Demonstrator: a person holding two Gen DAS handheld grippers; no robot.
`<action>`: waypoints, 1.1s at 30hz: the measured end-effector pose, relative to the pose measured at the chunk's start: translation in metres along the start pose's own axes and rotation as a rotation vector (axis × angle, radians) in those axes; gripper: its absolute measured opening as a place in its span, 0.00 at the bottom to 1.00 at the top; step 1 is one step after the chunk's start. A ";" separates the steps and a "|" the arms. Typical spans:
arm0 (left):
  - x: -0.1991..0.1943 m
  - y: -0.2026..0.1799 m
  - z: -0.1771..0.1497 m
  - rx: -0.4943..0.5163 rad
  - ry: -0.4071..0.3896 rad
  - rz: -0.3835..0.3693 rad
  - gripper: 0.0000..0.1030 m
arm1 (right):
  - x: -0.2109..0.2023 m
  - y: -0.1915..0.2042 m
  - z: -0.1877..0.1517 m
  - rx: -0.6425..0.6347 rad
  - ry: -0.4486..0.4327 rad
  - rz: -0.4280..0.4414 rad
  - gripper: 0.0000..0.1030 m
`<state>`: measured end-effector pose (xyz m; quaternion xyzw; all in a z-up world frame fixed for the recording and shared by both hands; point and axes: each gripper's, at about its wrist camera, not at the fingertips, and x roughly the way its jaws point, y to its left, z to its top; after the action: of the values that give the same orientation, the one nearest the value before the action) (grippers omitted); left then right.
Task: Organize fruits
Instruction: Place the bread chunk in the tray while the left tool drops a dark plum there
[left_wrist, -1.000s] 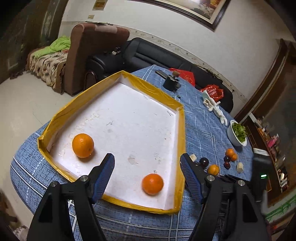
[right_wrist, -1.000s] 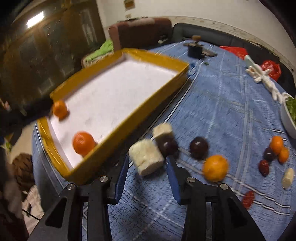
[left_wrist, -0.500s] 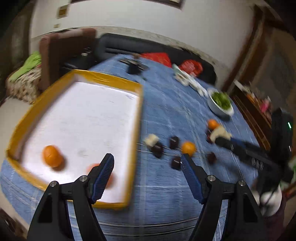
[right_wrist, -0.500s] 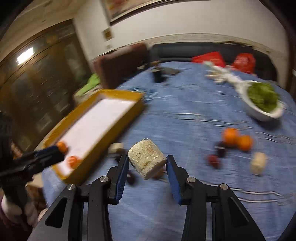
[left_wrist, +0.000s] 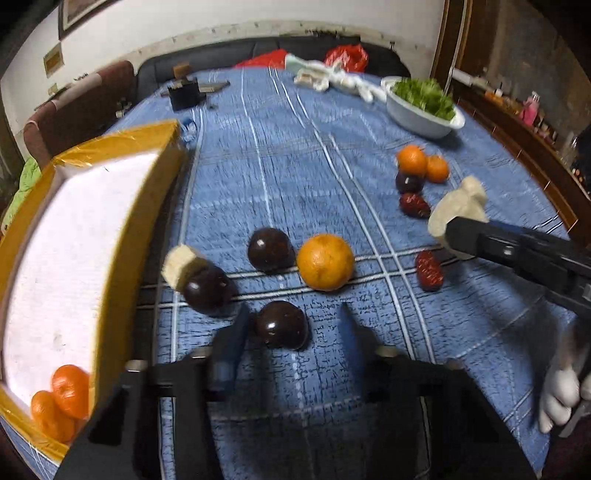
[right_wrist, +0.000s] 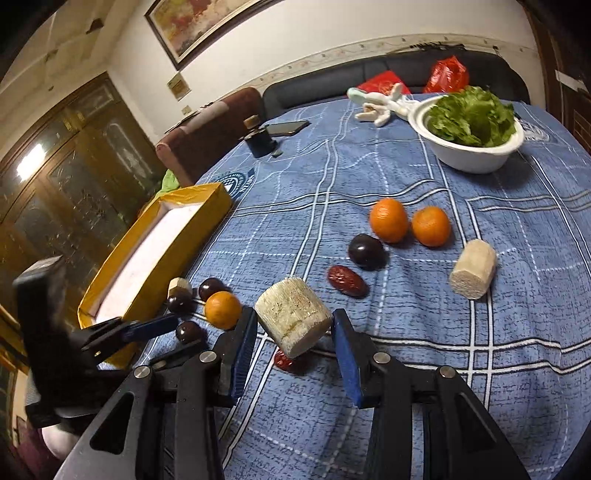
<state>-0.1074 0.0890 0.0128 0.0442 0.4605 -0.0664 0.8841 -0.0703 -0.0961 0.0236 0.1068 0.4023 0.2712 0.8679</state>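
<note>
We carry a pale cut chunk (right_wrist: 293, 321) clamped in our right gripper (right_wrist: 293, 334), lifted above the blue tablecloth (right_wrist: 443, 387) so it clears the loose fruit. Our left gripper (left_wrist: 291, 325) is closing around a dark plum (left_wrist: 282, 328) near the yellow tray (left_wrist: 140, 229), where two oranges (left_wrist: 61, 400) already sit.

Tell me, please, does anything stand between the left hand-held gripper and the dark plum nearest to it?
Nothing visible does. The dark plum already lies between the closing jaws of the left hand-held gripper, on the blue tablecloth. Another plum sits just beyond its left finger, outside the jaws.
</note>
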 end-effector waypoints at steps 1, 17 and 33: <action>-0.001 0.001 0.001 -0.004 -0.010 0.008 0.28 | 0.001 0.002 0.000 -0.007 0.003 -0.001 0.44; -0.090 0.129 -0.016 -0.326 -0.215 -0.022 0.24 | 0.007 0.027 0.001 -0.014 0.023 0.011 0.45; -0.088 0.248 -0.063 -0.560 -0.187 0.107 0.30 | 0.113 0.226 0.007 -0.321 0.176 0.164 0.45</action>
<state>-0.1690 0.3492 0.0534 -0.1834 0.3744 0.1058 0.9028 -0.0921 0.1546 0.0470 -0.0248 0.4182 0.4101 0.8101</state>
